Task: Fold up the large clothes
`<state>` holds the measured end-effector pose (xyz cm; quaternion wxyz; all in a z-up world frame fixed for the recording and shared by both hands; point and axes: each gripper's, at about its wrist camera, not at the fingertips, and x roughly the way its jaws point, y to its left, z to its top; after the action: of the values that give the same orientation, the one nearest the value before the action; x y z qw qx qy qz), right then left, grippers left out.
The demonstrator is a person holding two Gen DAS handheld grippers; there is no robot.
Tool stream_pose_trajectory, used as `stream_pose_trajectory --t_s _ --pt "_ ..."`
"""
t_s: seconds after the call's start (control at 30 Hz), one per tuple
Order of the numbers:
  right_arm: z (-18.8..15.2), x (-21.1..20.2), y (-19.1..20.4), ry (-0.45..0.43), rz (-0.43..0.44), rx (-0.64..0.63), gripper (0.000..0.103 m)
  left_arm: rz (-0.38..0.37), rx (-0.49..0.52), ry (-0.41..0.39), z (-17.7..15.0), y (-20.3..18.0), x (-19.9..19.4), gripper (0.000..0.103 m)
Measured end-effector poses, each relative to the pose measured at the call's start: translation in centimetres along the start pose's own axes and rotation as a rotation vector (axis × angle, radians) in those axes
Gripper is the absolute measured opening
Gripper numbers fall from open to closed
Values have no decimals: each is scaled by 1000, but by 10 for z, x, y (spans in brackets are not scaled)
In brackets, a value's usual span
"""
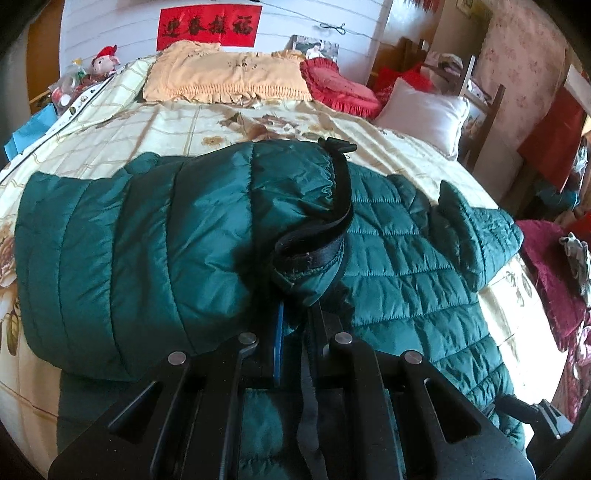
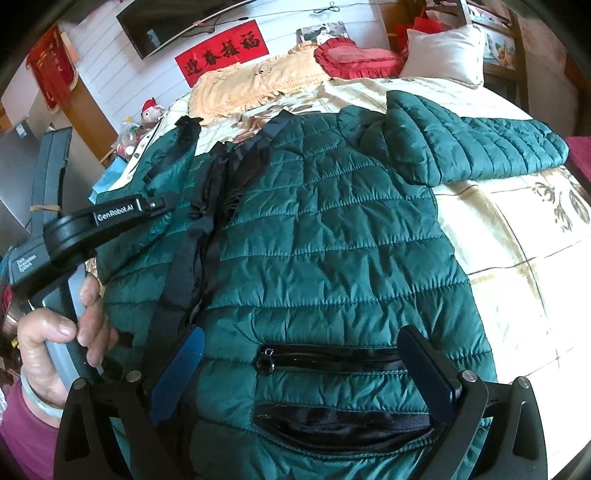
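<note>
At the top of the left wrist view a yellow frilled pillow (image 1: 225,74) lies against the white wall, with a red cushion (image 1: 340,86) to its right and a white pillow (image 1: 424,114) further right. A red banner (image 1: 210,26) with black characters hangs on the wall above them. In the upper left a small plush doll (image 1: 105,61) with a red cap sits among some packets at the edge of the bed. At the right edge a dark red fabric (image 1: 550,266) lies beside the bed.

The bed (image 1: 388,144) is covered with a cream sheet with a grid pattern and brown flowers. In the right wrist view a dark screen (image 2: 173,26) is mounted on the wall in the upper left.

The green quilted jacket (image 2: 332,229) is spread over the bed and fills the middle of both views. One sleeve (image 2: 480,147) stretches toward the upper right of the right wrist view.

The left claw (image 1: 295,306) is closed and grips the jacket at its black-trimmed edge (image 1: 332,206), in the lower centre of its view; a fold of green fabric rises over the rest of the jacket. A hand (image 2: 62,332) holds this tool at the left of the right wrist view.

The right claw (image 2: 303,373) stands wide open above the jacket, with a black pocket zipper (image 2: 325,358) between its blue fingers (image 2: 181,376).
</note>
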<state>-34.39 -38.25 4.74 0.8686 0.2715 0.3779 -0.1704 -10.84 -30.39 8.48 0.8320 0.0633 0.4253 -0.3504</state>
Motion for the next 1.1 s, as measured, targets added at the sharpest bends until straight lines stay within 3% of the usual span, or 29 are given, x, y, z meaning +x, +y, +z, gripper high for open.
stream_pose_trajectory --t_s 0.17,0.33,0.4,0.47,0.53,0.9,1.1 --pt "0 3 -4 15 23 25 103 5 -18 36 -4 2 16 10" --pt "0 8 -6 49 48 36 103 -45 -87 57 -6 12 21 15" --pt "-1 10 -7 57 53 42 103 -69 -79 63 -6 13 21 29" --pt "-1 10 -6 54 47 37 103 -98 -67 64 -6 11 18 52" --pt "0 9 -4 53 47 35 103 -85 -49 36 -6 8 11 57" --pt "12 2 7 25 44 6 103 -68 -18 -64 -7 26 -48 58" --pt "37 8 39 -43 50 -118 103 41 -75 -65 -14 79 -76 58"
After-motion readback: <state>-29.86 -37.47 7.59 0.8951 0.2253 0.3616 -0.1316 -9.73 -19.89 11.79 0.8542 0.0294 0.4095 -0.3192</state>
